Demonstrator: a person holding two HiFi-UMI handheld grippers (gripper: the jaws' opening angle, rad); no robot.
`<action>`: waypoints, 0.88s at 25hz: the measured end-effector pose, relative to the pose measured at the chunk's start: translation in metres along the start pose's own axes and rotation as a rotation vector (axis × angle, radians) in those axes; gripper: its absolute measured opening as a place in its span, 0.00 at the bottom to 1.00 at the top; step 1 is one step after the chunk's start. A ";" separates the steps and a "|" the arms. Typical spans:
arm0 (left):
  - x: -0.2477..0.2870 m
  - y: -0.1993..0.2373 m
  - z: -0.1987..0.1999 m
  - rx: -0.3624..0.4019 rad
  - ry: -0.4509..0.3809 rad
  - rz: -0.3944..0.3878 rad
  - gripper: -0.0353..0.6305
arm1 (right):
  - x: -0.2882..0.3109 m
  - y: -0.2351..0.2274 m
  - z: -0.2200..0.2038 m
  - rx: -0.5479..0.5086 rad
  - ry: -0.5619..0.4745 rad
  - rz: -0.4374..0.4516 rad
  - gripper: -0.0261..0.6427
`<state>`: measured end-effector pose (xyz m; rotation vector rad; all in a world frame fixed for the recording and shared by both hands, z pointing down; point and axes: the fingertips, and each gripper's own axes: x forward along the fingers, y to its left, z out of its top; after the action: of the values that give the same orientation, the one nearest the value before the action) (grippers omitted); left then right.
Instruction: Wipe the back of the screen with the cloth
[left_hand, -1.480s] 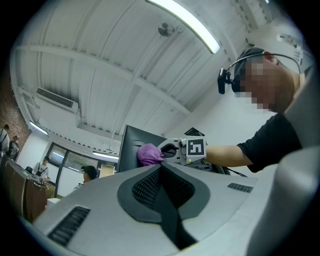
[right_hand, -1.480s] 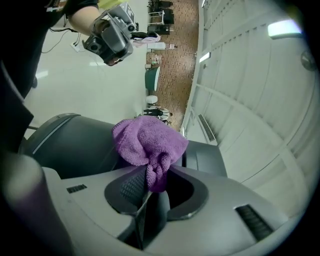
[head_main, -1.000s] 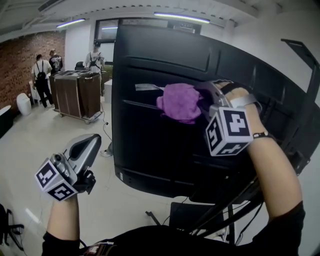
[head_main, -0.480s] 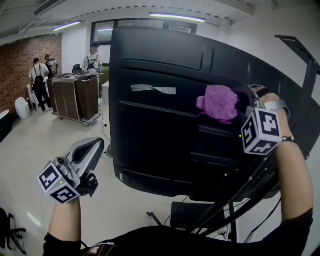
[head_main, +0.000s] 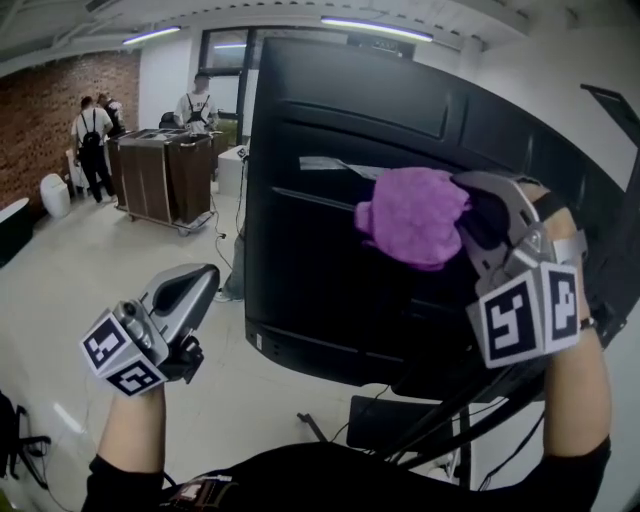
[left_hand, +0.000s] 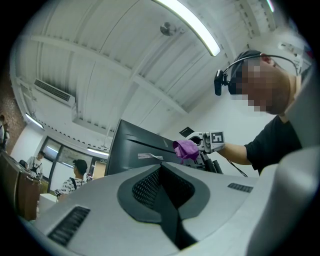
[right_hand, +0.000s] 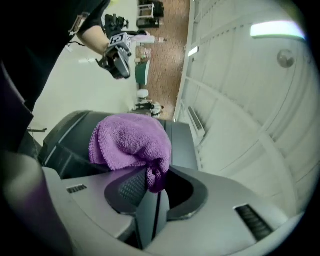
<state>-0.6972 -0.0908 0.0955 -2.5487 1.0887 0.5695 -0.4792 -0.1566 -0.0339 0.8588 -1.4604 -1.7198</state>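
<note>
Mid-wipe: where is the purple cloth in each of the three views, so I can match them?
Head view: the purple terry cloth sits right of centre, against the black plastic back of the screen.
Left gripper view: small, just right of centre, at the screen's right end.
Right gripper view: centre-left, pinched in the right tongs.
Shared landmark: the screen's black back, in all three.

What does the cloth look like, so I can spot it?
Find the big black screen back. High in front of it, the right gripper pinches a bunched cloth. It is the only fluffy purple thing; the tape strip beside it is flat and pale.
</note>
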 end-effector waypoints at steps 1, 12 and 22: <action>-0.005 0.002 0.001 0.000 -0.002 0.006 0.04 | 0.007 0.009 0.032 -0.005 -0.067 0.002 0.18; -0.056 0.011 -0.002 -0.024 0.013 0.058 0.04 | 0.155 0.149 0.149 -0.308 -0.028 0.200 0.18; -0.046 0.006 -0.019 -0.059 0.023 0.037 0.04 | 0.131 0.152 0.068 -0.329 0.184 0.277 0.18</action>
<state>-0.7262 -0.0743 0.1333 -2.5965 1.1461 0.5914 -0.5903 -0.2494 0.1206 0.5903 -1.0797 -1.5686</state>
